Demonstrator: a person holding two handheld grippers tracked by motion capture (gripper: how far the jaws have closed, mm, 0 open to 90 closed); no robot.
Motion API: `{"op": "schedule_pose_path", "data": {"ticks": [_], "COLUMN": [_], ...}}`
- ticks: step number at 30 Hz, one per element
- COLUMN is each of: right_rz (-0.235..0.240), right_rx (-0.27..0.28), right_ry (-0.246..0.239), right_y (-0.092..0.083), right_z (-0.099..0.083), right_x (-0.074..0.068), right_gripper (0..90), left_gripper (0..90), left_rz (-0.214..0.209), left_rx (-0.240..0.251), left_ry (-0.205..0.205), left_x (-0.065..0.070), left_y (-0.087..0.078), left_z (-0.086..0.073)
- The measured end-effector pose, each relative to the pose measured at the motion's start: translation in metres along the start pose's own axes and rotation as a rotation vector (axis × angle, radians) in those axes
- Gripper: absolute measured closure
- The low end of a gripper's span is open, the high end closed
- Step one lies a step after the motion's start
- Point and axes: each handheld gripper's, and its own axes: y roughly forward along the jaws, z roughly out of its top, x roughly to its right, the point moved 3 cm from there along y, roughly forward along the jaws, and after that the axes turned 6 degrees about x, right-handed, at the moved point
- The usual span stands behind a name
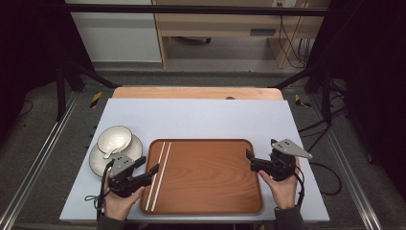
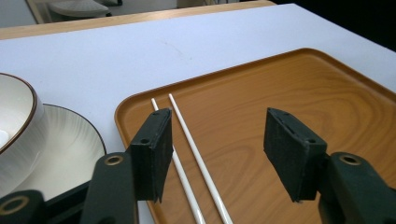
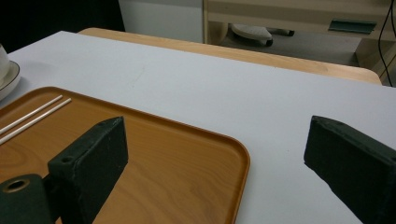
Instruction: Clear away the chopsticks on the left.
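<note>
Two white chopsticks (image 1: 159,175) lie side by side along the left part of a brown wooden tray (image 1: 206,177). My left gripper (image 1: 149,165) hovers over the tray's left edge, open, with nothing between its pads. In the left gripper view the chopsticks (image 2: 187,133) run on the tray (image 2: 289,88) below the left gripper (image 2: 217,121). My right gripper (image 1: 250,160) is at the tray's right edge, open and empty. The right gripper view has the right gripper (image 3: 215,130) spanning the tray's far right corner (image 3: 163,154), the chopsticks (image 3: 32,116) far off to the left.
A white bowl (image 1: 115,139) with a brown rim sits on a white plate (image 1: 98,160) left of the tray, close to the left gripper. A pale mat (image 1: 201,117) covers the table; its far half is bare. Black frame posts stand at both sides.
</note>
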Motion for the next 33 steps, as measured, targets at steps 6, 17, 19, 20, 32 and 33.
{"op": "schedule_pose_path", "data": {"ticks": [6, 17, 19, 20, 32, 33], "right_rz": [-0.001, 0.003, 0.007, 0.006, 0.007, 0.008], "right_rx": [0.000, -0.012, -0.016, -0.018, -0.027, -0.026], "right_ry": [0.006, -0.004, -0.003, -0.006, -0.013, -0.013], "right_y": [-0.001, 0.003, 0.004, 0.004, 0.006, 0.006], "right_z": [0.000, -0.004, -0.005, -0.005, -0.007, -0.007], "right_x": [0.002, 0.002, 0.002, 0.002, 0.002, 0.002], "right_gripper": [6.5, 6.4, 6.3, 6.3, 6.3, 6.3], "left_gripper": [36.5, 30.9, 30.7, 30.6, 30.3, 30.3], "left_rz": [-0.015, -0.017, -0.003, 0.001, 0.020, 0.023], "left_rx": [-0.001, 0.000, -0.006, -0.008, -0.004, -0.004], "left_ry": [0.047, 0.033, 0.024, 0.022, 0.013, 0.015], "left_x": [-0.010, -0.033, -0.039, -0.040, -0.051, -0.052], "left_y": [-0.009, -0.021, -0.022, -0.022, -0.026, -0.027], "left_z": [-0.005, -0.019, -0.023, -0.024, -0.026, -0.026]}}
